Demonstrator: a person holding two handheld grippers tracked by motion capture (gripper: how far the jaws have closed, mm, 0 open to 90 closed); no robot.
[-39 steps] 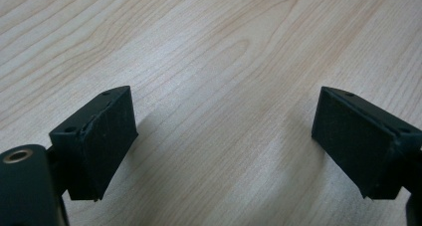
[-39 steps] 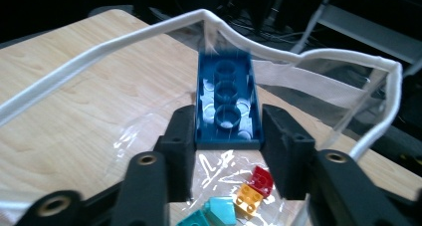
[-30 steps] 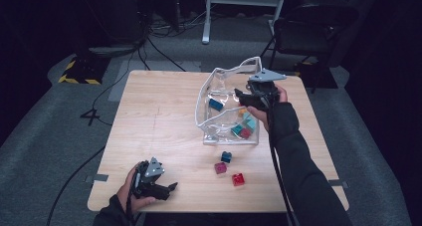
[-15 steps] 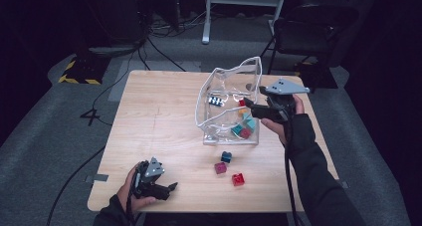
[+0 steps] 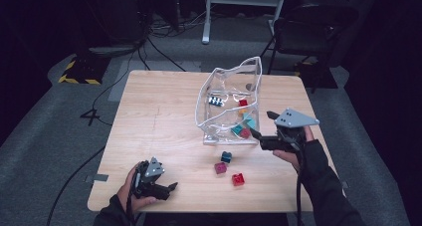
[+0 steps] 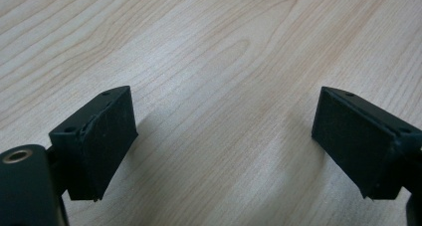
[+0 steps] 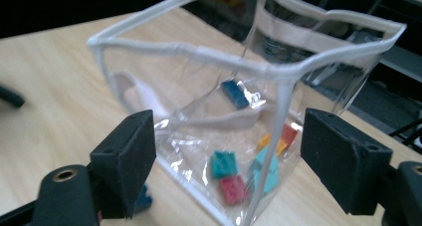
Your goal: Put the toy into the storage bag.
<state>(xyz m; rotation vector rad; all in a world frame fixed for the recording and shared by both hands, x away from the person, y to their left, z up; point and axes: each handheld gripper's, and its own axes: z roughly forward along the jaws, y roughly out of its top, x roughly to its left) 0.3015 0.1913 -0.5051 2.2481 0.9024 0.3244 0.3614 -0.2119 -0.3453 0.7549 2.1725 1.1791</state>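
Observation:
A clear plastic bag [image 5: 230,94] with white trim stands open in the middle of the wooden table [image 5: 159,116]. Several coloured bricks [image 7: 224,165] lie inside it. On the table just in front of it sit a blue brick [image 5: 226,157], a magenta brick [image 5: 220,168] and a red brick [image 5: 238,179]. My right gripper [image 5: 257,139] hovers at the bag's near right corner and points at it. Its jaws have just been opening and stand wide, with nothing pressed between them [image 7: 226,136]. At the table's front left edge my left gripper [image 5: 169,190] rests open over bare wood [image 6: 224,111].
A dark chair [image 5: 308,32] and a white stand [image 5: 239,2] are behind the table on the grey floor. Cables [image 5: 149,42] trail at the back left, beside a yellow and black striped strip [image 5: 77,74]. Bare wood spreads left of the bag.
My right gripper has pulled back from above the bag toward the table's right front side and sunk a little, its jaws wider apart. The left gripper has kept still.

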